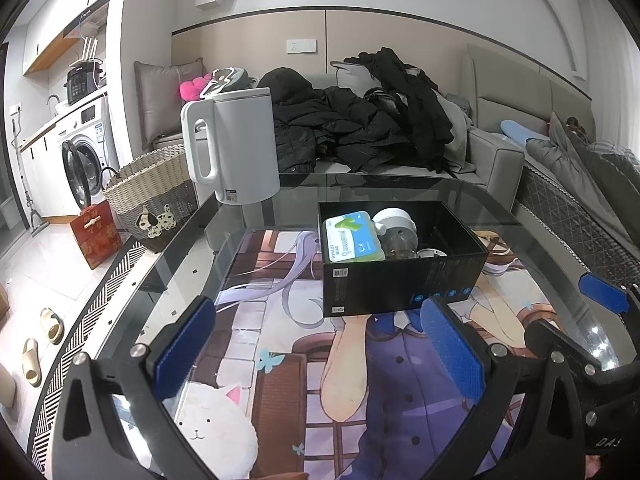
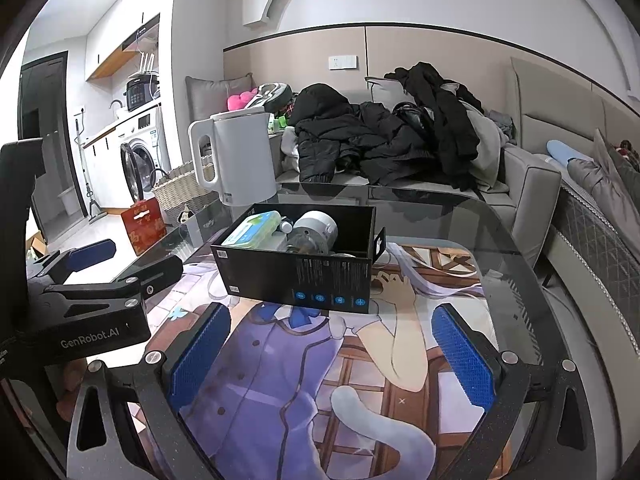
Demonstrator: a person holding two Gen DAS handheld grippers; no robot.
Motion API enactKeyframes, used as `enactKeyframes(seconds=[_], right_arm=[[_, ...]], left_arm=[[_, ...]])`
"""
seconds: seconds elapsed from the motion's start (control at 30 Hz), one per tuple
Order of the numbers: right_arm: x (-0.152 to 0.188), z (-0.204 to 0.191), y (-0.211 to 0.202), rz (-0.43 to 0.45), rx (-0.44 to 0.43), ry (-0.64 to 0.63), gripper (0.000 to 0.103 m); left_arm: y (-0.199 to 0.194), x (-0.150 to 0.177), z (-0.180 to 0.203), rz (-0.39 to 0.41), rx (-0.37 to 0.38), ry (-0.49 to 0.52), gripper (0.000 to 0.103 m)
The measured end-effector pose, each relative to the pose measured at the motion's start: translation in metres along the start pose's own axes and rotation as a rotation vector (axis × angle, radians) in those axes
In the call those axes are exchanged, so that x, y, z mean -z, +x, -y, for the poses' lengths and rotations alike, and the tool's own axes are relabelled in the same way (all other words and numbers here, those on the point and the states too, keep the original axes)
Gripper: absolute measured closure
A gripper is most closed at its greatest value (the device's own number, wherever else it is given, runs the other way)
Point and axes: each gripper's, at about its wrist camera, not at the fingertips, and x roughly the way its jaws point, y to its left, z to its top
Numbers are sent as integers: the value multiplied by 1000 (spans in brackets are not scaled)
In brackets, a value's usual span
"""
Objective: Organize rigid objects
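Observation:
A black open box (image 1: 404, 280) stands on the glass table (image 1: 360, 188), also in the right wrist view (image 2: 304, 276). Inside it lie a green-lidded case (image 1: 352, 238) (image 2: 252, 230), a white round device (image 1: 394, 222) (image 2: 316, 226) and a clear glass piece (image 1: 400, 244). A white kettle (image 1: 232, 148) (image 2: 236, 160) stands behind the box at the table's far left. My left gripper (image 1: 320, 340) is open and empty, in front of the box. My right gripper (image 2: 332, 348) is open and empty, also in front of the box.
An anime-print mat (image 1: 304, 360) lies under the glass. A sofa with black coats (image 1: 360, 128) is behind the table. A woven basket (image 1: 152, 196) and red box (image 1: 96, 232) stand on the floor at left. The left gripper's body (image 2: 80, 300) shows at the right wrist view's left.

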Motion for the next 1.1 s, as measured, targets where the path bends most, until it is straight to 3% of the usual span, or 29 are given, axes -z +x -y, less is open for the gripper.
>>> enactKeyframes(seconds=[1.1], right_arm=[[4,-2,3,-13,-9,-3,1]], left_arm=[[1,0,0,-17,10,-23,0]])
